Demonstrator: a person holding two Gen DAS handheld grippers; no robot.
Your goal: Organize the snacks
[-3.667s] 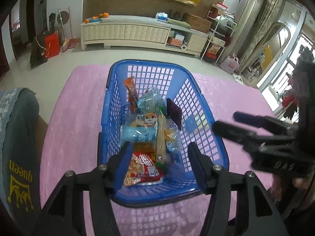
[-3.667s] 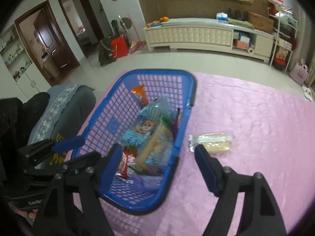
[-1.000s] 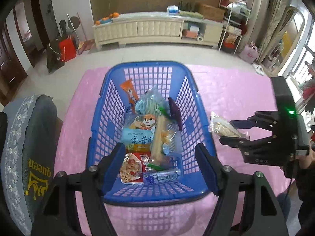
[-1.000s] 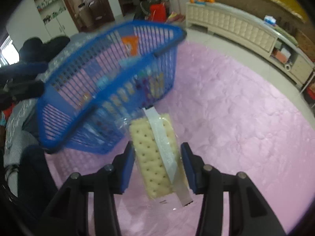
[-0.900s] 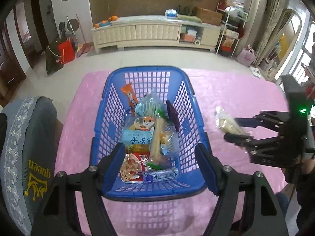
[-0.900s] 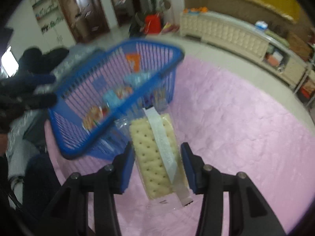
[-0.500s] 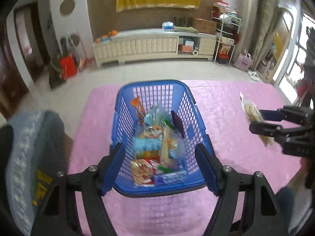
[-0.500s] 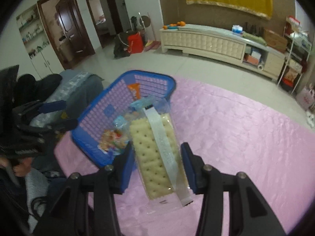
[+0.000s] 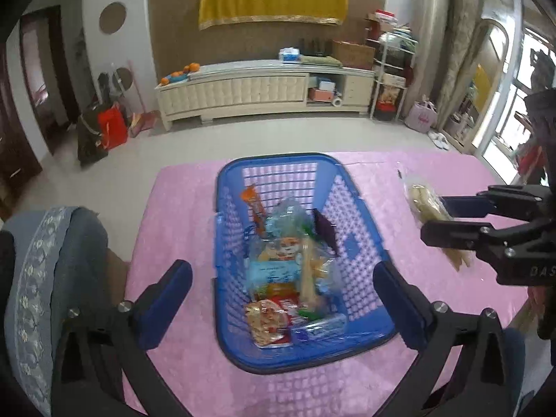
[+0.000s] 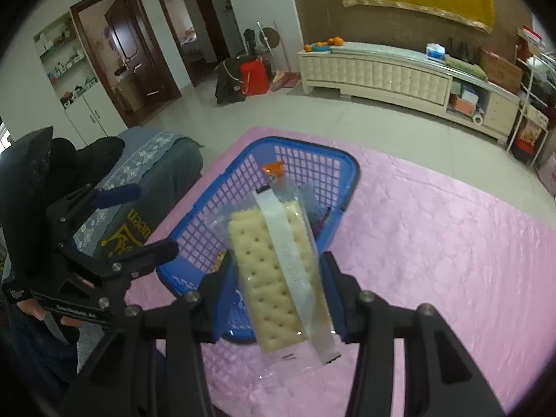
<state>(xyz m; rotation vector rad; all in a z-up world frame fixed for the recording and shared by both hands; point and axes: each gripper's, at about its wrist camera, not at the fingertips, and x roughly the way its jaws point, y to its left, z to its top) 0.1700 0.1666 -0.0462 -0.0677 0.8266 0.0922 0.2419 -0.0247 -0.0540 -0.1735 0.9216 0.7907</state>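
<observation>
A blue plastic basket [image 9: 368, 239] holding several snack packets stands on the pink tablecloth [image 9: 180, 201]; it also shows in the right wrist view [image 10: 351, 180]. My right gripper [image 10: 276, 276] is shut on a clear packet of pale crackers [image 10: 267, 271] and holds it in the air to the right of the basket. From the left wrist view the right gripper [image 9: 448, 215] and the cracker packet [image 9: 425, 203] are at the right. My left gripper [image 9: 283, 293] is open and empty, raised above the basket's near end.
A grey padded chair [image 9: 45, 271] stands at the table's left edge. A long cream cabinet [image 9: 250, 87] lines the far wall, with a red bag [image 9: 111, 128] on the floor to its left. The table's near edge is below both grippers.
My right gripper took the cracker packet off the cloth beside the basket and lifted it high. My left gripper rose and pulled back, so the basket looks smaller.
</observation>
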